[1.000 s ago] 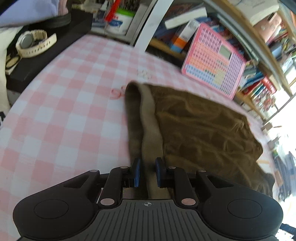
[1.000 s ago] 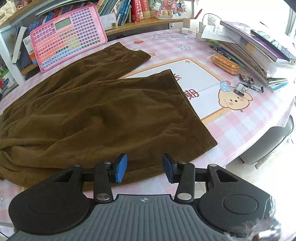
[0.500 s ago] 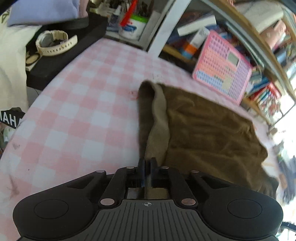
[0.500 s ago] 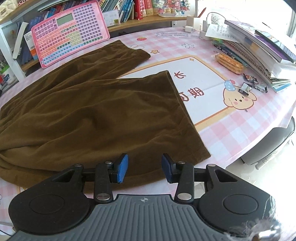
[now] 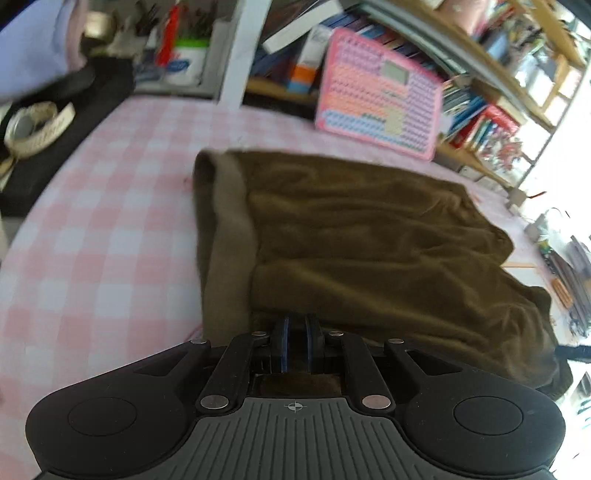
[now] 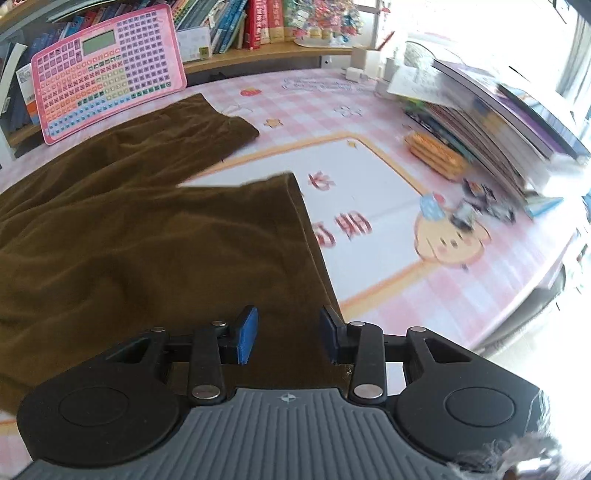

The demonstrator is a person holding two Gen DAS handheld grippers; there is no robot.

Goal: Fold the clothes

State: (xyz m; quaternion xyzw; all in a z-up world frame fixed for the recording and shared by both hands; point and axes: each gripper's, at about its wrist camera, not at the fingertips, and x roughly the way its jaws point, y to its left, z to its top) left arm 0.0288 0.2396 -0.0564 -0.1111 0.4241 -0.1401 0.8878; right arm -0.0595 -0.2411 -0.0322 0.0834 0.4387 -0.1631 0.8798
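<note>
A home study or child's room, judging by the pink checked tablecloth (image 6: 424, 110) with a cartoon character and stars printed on it. Wooden bookshelves (image 6: 258, 55) packed with upright books right behind the table, a pink button-grid learning board (image 6: 107, 70) leaning against them, and a slanting stack of books (image 6: 498, 118) at the table's far edge. On the other side, a wristwatch (image 5: 35, 125) on a black surface and a holder with pens (image 5: 177, 33), all everyday household clutter.

Matt brown corduroy-like trousers (image 6: 147, 240) on smooth, glossy pink checked tablecloth (image 6: 424, 295)
</note>
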